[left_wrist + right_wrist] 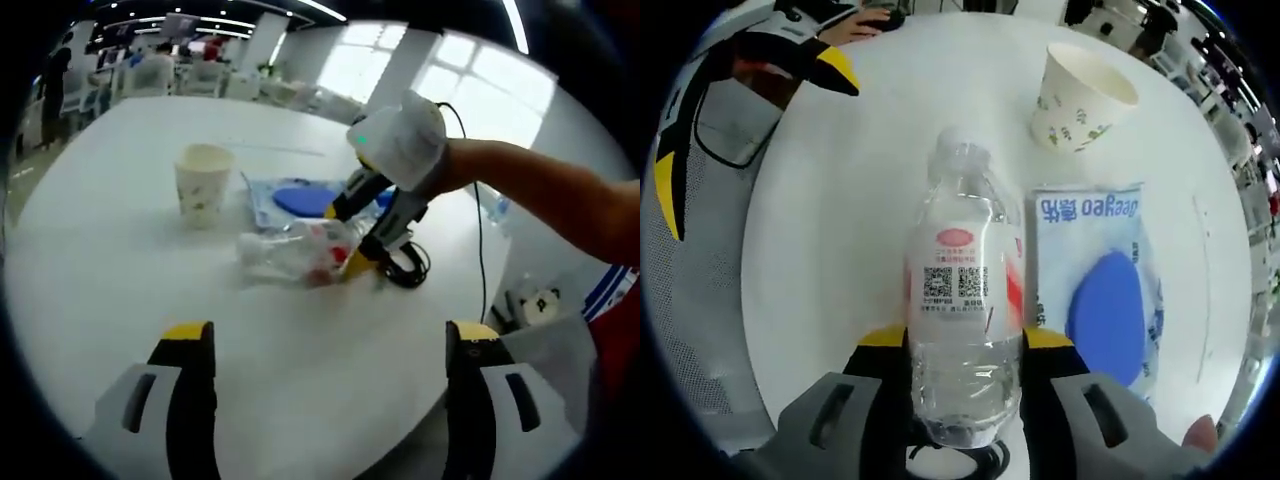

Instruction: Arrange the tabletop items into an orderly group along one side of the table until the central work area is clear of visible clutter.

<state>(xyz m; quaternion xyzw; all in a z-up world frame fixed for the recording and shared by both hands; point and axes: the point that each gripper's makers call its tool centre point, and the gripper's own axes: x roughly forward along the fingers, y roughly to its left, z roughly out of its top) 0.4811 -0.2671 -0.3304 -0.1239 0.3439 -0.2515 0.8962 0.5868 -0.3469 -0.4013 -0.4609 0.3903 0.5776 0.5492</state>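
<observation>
right gripper (pixel 965 350) clamped on the water bottle (pixel 965 300), laid flat on the table (pixel 120 300) | left gripper (pixel 330 345) held wide, nothing gripped | paper cup (pixel 203 183) and blue tissue pack (pixel 1100 290) parked just beside

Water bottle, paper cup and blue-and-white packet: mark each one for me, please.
water bottle (pixel 962 300): right gripper view, on its white label.
paper cup (pixel 1075 105): right gripper view, on its printed side wall.
blue-and-white packet (pixel 1106 312): right gripper view, on the blue oval of its face.
</observation>
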